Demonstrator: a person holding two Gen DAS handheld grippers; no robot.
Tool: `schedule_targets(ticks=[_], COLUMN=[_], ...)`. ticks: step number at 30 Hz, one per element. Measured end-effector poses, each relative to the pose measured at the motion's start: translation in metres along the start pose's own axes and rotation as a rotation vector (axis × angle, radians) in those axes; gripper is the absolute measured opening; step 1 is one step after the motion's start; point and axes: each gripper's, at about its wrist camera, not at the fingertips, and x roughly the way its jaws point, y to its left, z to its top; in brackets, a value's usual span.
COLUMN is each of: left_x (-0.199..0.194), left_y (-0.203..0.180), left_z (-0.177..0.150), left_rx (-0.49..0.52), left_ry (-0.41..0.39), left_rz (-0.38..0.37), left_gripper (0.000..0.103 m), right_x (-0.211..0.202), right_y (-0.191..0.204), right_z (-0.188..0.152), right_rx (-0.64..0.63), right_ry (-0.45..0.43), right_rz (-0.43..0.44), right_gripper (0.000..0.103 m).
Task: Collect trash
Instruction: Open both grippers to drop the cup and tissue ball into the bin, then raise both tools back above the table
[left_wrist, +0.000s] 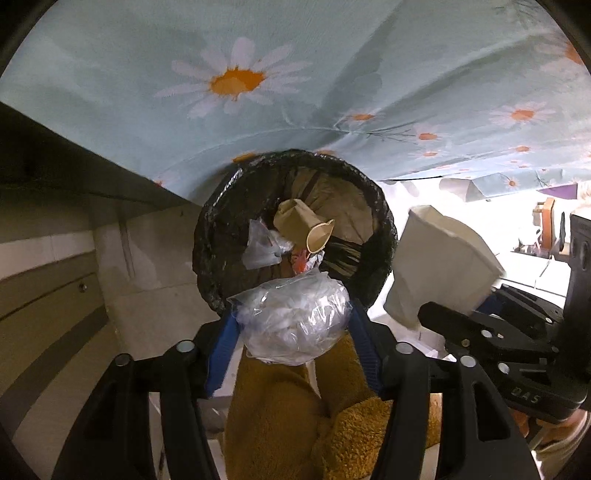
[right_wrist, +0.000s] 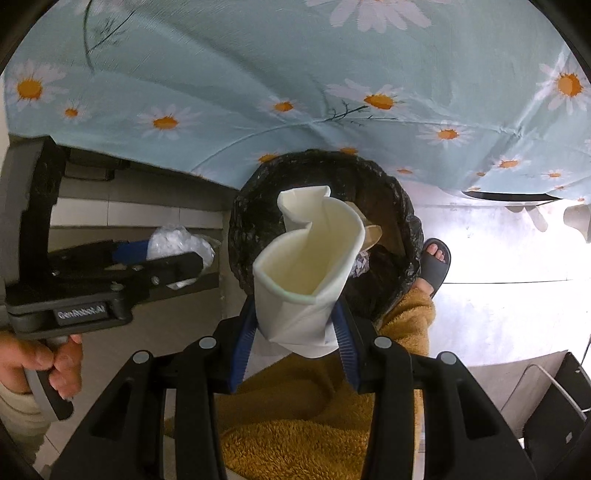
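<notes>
Ahead of our grippers hung a pale blue cloth (left_wrist: 295, 74) printed with white, orange-centred daisies. Below it we saw a black-lined bin (left_wrist: 210, 258) holding a brown paper bag (left_wrist: 295, 221). Between blue pads (right_wrist: 347, 339) sat a crushed white cup (right_wrist: 306, 266); beneath, mustard fleece (right_wrist: 295, 443).

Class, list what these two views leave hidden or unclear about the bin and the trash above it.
- Bin depth, left wrist view: paper and bags cover the bottom.
- Bin contents, right wrist view: the crushed cup blocks most.
- Clear bag contents: too blurred.
- Whether the fingers press the bag: unclear.
</notes>
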Motion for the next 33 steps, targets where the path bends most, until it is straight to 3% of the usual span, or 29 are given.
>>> schedule_targets(ticks=[1,3,21,33], left_x=[0.000,-0.001,-0.020,-0.071], left_y=[0.000,0.004,0.015,0.013], left_z=[0.000,-0.001,-0.013,-0.025], left_rx=[-0.005,-0.023,-0.060,-0.031], left_ry=[0.001,-0.011,-0.046,-0.163], left_rz=[-0.008,-0.010,-0.029,-0.032], left_gripper=[0.074,0.078,0.078,0.078], right_x=[-0.002,-0.006,-0.039,-0.082], right_y=[0.000,0.000,0.018,0.045], right_z=[0.001,0.002,-0.007,-0.019], right_rx=[0.004,0.009,-0.026,-0.067], right_ry=[-0.006,-0.016,-0.056,-0.141], right_rz=[0.003,0.008,-0.027,-0.050], right_gripper=[0.056,0.056,0.059,0.059])
